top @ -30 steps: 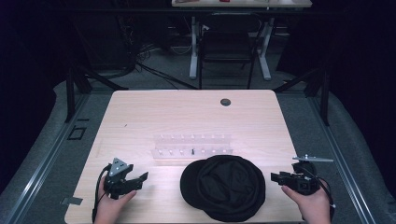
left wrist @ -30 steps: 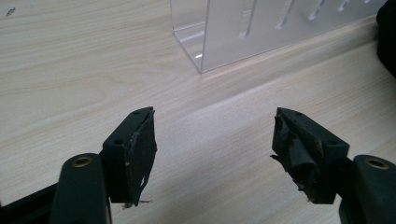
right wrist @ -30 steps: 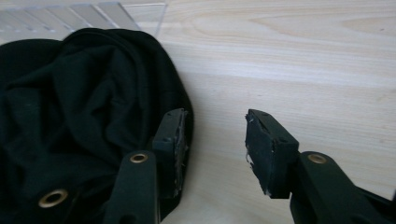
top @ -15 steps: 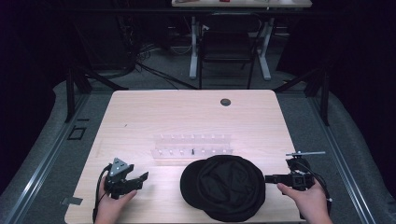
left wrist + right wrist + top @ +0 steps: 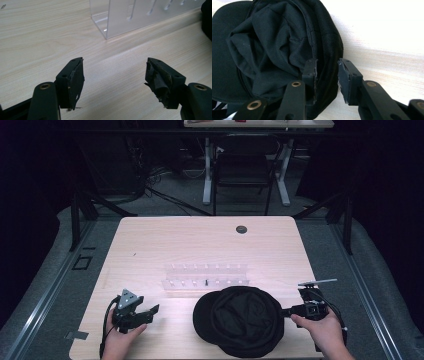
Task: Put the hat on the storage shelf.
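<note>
A black cap [image 5: 245, 320] lies upside down on the front of the light wooden table [image 5: 150, 245], its hollow facing up. My right gripper [image 5: 286, 311] is at the cap's right edge. In the right gripper view one jaw is inside the cap [image 5: 274, 50] and the other outside, and the right gripper [image 5: 327, 72] is shut on the rim, with fabric filling the narrow gap. My left gripper [image 5: 152, 312] rests low at the table's front left, well apart from the cap. Its jaws stand wide open in the left gripper view [image 5: 113, 75], with bare wood between them.
A clear plastic rack [image 5: 206, 276] with a row of slots lies just behind the cap; one small dark piece [image 5: 206, 281] sits in it. The rack's corner [image 5: 130, 17] shows ahead of the left jaws. A round dark grommet [image 5: 241, 229] sits at the table's back.
My right gripper has moved left from beside the cap onto its right rim. The left gripper and the cap have stayed where they were.
</note>
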### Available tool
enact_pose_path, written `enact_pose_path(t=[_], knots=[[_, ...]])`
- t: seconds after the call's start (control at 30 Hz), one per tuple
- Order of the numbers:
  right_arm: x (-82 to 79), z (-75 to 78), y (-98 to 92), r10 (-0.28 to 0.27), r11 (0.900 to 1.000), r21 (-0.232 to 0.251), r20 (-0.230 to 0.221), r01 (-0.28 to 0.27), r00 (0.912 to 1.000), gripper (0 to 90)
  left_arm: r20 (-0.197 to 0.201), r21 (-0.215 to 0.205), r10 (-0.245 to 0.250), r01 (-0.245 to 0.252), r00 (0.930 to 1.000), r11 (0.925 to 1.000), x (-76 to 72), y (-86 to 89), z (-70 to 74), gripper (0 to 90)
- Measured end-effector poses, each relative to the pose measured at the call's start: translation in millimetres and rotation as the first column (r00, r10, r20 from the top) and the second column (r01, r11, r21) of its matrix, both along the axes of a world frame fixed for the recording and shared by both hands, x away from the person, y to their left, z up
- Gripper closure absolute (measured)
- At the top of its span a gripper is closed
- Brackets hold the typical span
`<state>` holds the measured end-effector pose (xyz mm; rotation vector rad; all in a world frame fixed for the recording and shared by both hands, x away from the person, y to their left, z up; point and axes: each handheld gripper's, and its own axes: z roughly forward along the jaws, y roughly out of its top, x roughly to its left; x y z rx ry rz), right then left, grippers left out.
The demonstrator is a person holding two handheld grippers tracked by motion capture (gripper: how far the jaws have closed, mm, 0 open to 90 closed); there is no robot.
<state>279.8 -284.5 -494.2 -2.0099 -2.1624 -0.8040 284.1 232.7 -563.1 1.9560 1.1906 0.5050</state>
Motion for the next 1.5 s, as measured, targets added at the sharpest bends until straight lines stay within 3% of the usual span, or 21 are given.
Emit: enact_pose_path(t=[0.3, 0.63, 0.73, 0.77, 0.9, 0.93, 1.0, 1.03, 1.07, 1.13, 1.17, 1.2, 1.3, 1.4, 1.5], knots=[[7.8, -11.4, 0.4, 0.004, 1.0, -0.025, -0.066, -0.006, 0.9978, 68.0, 0.0, 0.003, 0.001, -0.001, 1.0, 1.0, -0.1, -0.1, -0.3, 31.2], [15.0, -21.3, -0.8, 0.005, 1.0, 0.009, -0.13, -0.004, 0.9915, 67.7, -0.002, 0.004, -0.003, 0.003, 1.0, 1.0, 0.0, -1.5, -0.7, 31.2], [17.2, -23.8, -1.9, 0.014, 1.0, 0.006, -0.157, -0.013, 0.9874, 68.0, -0.002, 0.006, -0.004, 0.004, 1.0, 1.0, 0.3, -1.6, -1.1, 31.2], [19.8, -24.8, -3.6, 0.032, 0.999, 0.003, -0.194, -0.032, 0.9804, 68.5, -0.002, 0.007, -0.004, 0.004, 1.0, 1.0, 0.5, -1.6, -1.2, 31.2], [21.3, -30.7, -1.5, -0.004, 1.0, 0.028, -0.195, 0.009, 0.9807, 69.7, -0.002, 0.008, -0.003, 0.003, 1.0, 1.0, 0.5, -1.7, -1.4, 31.2], [23.1, -30.2, -3.4, 0.034, 0.999, 0.004, -0.219, -0.034, 0.9751, 70.4, -0.003, 0.008, -0.003, 0.003, 1.0, 1.0, 0.5, -1.7, -1.3, 31.2], [22.9, -33.5, 0.5, -0.005, 1.0, 0.025, -0.198, 0.01, 0.9801, 72.4, -0.003, 0.009, -0.001, 0.001, 1.0, 1.0, 0.6, -1.6, -1.4, 31.2], [24.2, -32.2, -0.9, 0.029, 1.0, 0.003, -0.224, -0.029, 0.9742, 73.7, -0.003, 0.008, -0.001, 0.001, 1.0, 1.0, 0.6, -1.5, -1.4, 31.2], [24.1, -33.0, 1.4, 0.014, 1.0, 0.013, -0.216, -0.012, 0.9764, 75.5, -0.003, 0.006, 0.001, -0.001, 1.0, 1.0, 0.7, -1.6, -1.5, 31.2], [25.2, -33.0, 1.2, 0.039, 0.999, 0.002, -0.23, -0.04, 0.9725, 77.8, -0.002, 0.006, 0.001, -0.001, 1.0, 1.0, 0.7, -1.6, -1.5, 31.2], [24.3, -34.8, 2.6, 0.016, 1.0, 0.017, -0.214, -0.013, 0.9767, 79.5, -0.002, 0.008, 0.001, -0.001, 1.0, 1.0, 0.7, -1.6, -1.5, 31.2], [25.4, -34.0, 1.6, 0.032, 0.999, 0.018, -0.234, -0.029, 0.9718, 81.4, -0.002, 0.007, 0.0, 0.0, 1.0, 1.0, 0.8, -1.6, -1.5, 31.2], [25.3, -34.0, 1.3, 0.039, 0.999, 0.028, -0.231, -0.033, 0.9722, 83.1, -0.003, 0.011, -0.002, 0.002, 1.0, 0.9999, 0.8, -1.4, -1.3, 31.2], [24.8, -33.0, -1.8, 0.053, 0.998, 0.055, -0.237, -0.041, 0.97, 85.8, -0.002, 0.007, 0.0, 0.0, 1.0, 1.0, 0.8, -1.6, -1.6, 31.2], [22.1, -31.3, -4.2, 0.034, 0.993, 0.116, -0.209, -0.01, 0.9773, 87.1, -0.001, 0.01, -0.001, 0.001, 1.0, 1.0, 0.8, -1.5, -1.6, 31.2]])
